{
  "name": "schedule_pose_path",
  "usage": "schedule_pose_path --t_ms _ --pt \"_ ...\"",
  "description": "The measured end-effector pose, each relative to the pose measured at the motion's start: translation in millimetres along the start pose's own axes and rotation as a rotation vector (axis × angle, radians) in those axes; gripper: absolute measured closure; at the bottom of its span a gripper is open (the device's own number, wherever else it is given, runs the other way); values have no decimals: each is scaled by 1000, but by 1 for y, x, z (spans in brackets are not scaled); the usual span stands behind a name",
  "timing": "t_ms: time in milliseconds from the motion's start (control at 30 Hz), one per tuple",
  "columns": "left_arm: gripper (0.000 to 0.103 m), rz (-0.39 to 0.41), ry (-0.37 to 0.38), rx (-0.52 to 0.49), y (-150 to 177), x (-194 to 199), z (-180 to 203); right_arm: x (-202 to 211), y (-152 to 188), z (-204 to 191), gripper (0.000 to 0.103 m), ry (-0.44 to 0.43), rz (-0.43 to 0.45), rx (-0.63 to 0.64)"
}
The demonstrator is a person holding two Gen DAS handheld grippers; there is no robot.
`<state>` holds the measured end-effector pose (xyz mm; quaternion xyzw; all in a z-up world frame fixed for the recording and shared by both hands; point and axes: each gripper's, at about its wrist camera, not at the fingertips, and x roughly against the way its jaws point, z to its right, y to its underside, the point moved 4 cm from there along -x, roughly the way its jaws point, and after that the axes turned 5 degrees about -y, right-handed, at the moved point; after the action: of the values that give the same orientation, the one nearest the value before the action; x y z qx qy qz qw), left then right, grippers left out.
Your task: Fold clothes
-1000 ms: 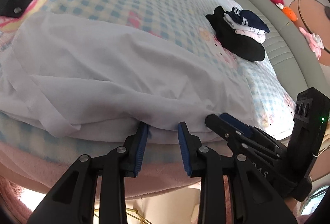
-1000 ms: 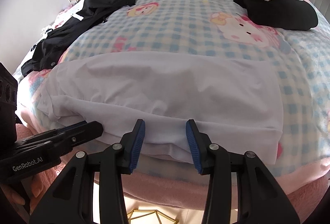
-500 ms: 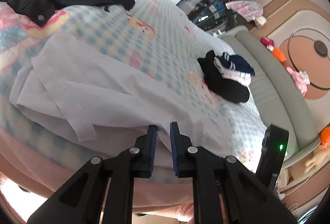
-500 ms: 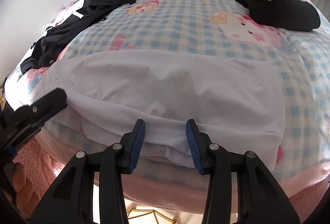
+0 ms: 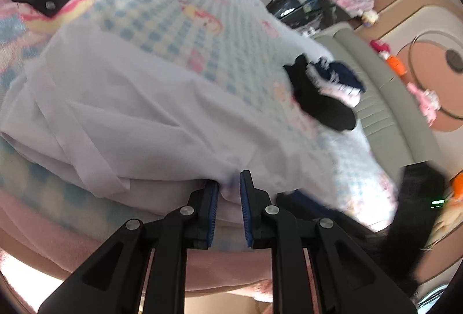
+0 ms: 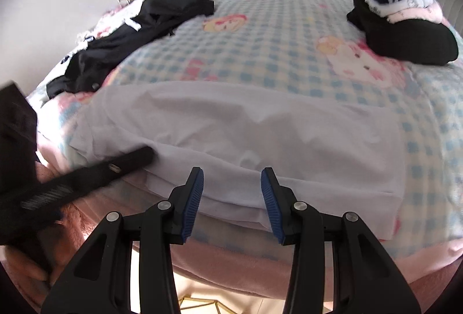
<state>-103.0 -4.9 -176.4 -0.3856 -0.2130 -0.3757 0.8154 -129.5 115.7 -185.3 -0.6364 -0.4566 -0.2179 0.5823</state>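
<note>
A white garment [image 5: 144,111] lies spread flat on the near part of the checked bed [image 6: 275,25], its hem along the bed's near edge. My left gripper [image 5: 228,189] is shut on a small bunch of that hem, the cloth pinched between the blue pads. In the right wrist view the white garment [image 6: 260,126] fills the middle. My right gripper [image 6: 231,184] stands open at the hem further to the right, its pads wide apart and not pressing the cloth. The left gripper's black finger [image 6: 115,169] reaches in from the left, blurred.
A crumpled black garment [image 6: 139,33] lies at the far left of the bed. A stack of folded clothes [image 6: 405,22] sits at the far right near the grey padded headboard [image 5: 385,111]. A pink blanket [image 6: 231,264] hangs over the near edge.
The left gripper's jaws have narrowed from wide apart onto the white hem, and its view has tilted and blurred. The right gripper has stayed open in the same place.
</note>
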Motion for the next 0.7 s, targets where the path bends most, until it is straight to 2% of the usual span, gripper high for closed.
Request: schedule_pose_path --t_ms 167,333,533,633,700 --pt "86 26 24 -41 -4 18 12 -14 1 3 61 28 -29 -10" --pt "86 -34 -13 -35 10 5 5 -12 0 5 61 30 -20 -18" --pt "85 -125 -17 50 15 -21 -16 -12 2 10 61 24 -25 -35" --pt "85 -100 -2 48 14 -17 -16 -12 2 10 61 27 -29 -32" --pt "82 -69 50 53 10 -11 -11 -13 2 10 61 26 -29 -34"
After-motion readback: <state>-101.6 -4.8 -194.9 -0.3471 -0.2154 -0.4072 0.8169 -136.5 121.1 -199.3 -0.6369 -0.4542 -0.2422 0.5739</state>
